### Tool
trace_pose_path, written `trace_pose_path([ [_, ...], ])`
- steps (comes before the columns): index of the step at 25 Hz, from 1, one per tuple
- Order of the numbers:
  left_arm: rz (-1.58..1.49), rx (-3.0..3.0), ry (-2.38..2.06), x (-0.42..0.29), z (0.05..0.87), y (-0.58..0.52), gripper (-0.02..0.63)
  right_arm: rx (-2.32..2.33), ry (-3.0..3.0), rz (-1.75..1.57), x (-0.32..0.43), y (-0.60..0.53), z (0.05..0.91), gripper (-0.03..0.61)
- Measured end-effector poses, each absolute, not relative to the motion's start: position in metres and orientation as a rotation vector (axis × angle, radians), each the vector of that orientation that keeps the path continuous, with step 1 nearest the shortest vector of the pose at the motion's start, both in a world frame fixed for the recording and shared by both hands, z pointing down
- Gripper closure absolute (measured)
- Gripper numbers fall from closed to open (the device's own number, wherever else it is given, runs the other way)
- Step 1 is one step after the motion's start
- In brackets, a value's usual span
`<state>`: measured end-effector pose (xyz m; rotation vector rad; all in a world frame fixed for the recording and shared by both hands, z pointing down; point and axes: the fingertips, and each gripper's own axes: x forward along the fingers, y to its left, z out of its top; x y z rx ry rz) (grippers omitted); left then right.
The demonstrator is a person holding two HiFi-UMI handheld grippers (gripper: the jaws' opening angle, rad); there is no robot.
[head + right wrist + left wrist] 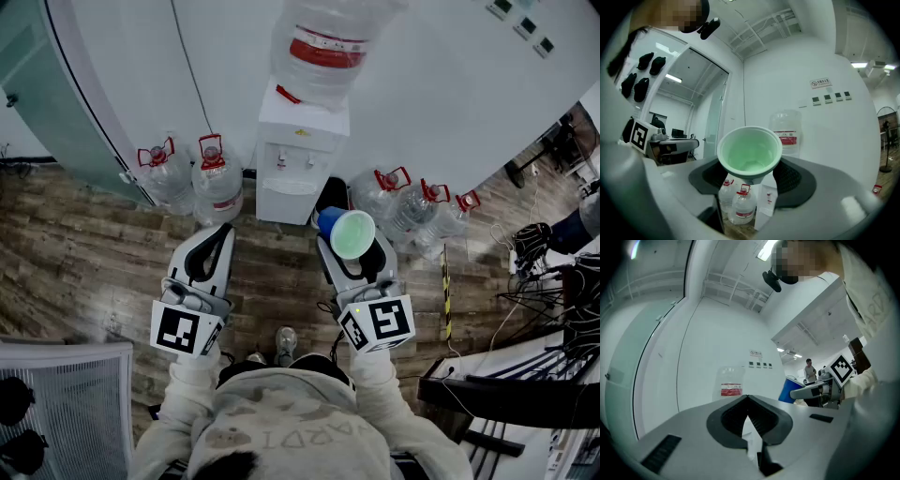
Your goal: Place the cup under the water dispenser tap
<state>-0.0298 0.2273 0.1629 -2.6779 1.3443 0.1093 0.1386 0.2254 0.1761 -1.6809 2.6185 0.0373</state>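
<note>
Right gripper [352, 249] jaws grip the tilted cup [351, 232], water dispenser tap [281, 161] lies up-left of it in the head view; left gripper [222, 231] jaws closed, empty.

A big bottle [323, 47] sits on the water dispenser [291, 164]. Jugs [216, 178] stand left and right; the cup [349, 232] is in front.

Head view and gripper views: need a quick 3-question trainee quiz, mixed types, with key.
1. True or false: the cup already stands under the taps of the water dispenser.
2. What holds the cup? A: left gripper. B: right gripper. C: nothing, it is on the floor.
3. Fill in: the inside of the cup is ___ in colour.
Key: 1 false; 2 B; 3 green.
</note>
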Motion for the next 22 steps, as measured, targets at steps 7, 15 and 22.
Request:
trace_pose_path([
  [7,0.111,-2.671,1.341,-0.020,0.163,0.227,0.609,-1.668,2.620,0.050,0.144,0.223,0.176,0.272],
  [15,0.105,-2.649,1.363,-0.005,0.162,0.215,0.609,-1.610,2.642,0.061,0.154,0.207,0.178,0.272],
  [22,0.121,-2.623,1.394,0.015,0.161,0.196,0.609,-1.549,2.695,0.081,0.167,0.185,0.181,0.272],
])
